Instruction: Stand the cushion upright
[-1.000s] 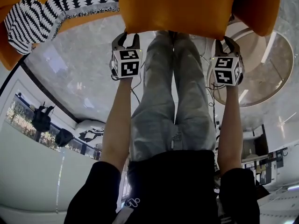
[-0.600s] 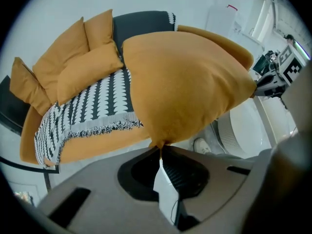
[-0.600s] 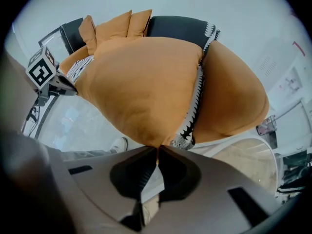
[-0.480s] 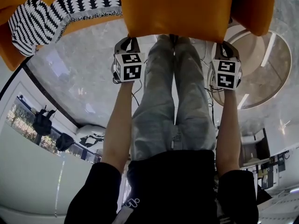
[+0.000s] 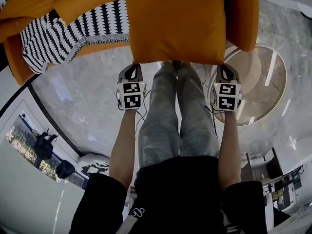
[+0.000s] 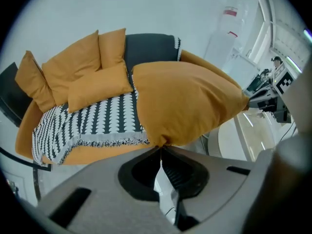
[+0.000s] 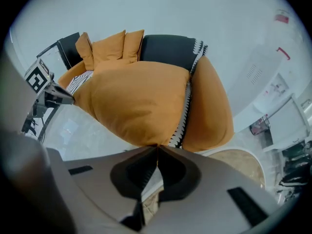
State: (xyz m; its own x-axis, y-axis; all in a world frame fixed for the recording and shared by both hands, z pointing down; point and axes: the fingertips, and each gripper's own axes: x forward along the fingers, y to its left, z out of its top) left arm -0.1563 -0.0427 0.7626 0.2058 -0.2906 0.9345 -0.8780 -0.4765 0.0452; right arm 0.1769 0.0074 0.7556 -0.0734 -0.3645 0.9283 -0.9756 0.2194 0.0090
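Forearms are extending forward side by side, the left forearm [image 5: 124, 140] and the right forearm [image 5: 229, 145] running parallel outside the person's legs [image 5: 178, 116], wrists straight. Left gripper [image 5: 132, 67] is clamping one near corner of the orange cushion [image 5: 175, 23], its jaws sitting fully together on the pinched fabric. Right gripper [image 5: 225, 67] is clamping the other near corner in the same manner, jaws closed on a fold of the cover. The cushion is being held spanning between the two grips, in front of the front edge of the orange sofa [image 5: 17, 62]. A patterned throw [image 5: 73, 28] is lying over the sofa seat and draping to its front edge. Further cushions [image 6: 83, 77] are leaning along the sofa's back.
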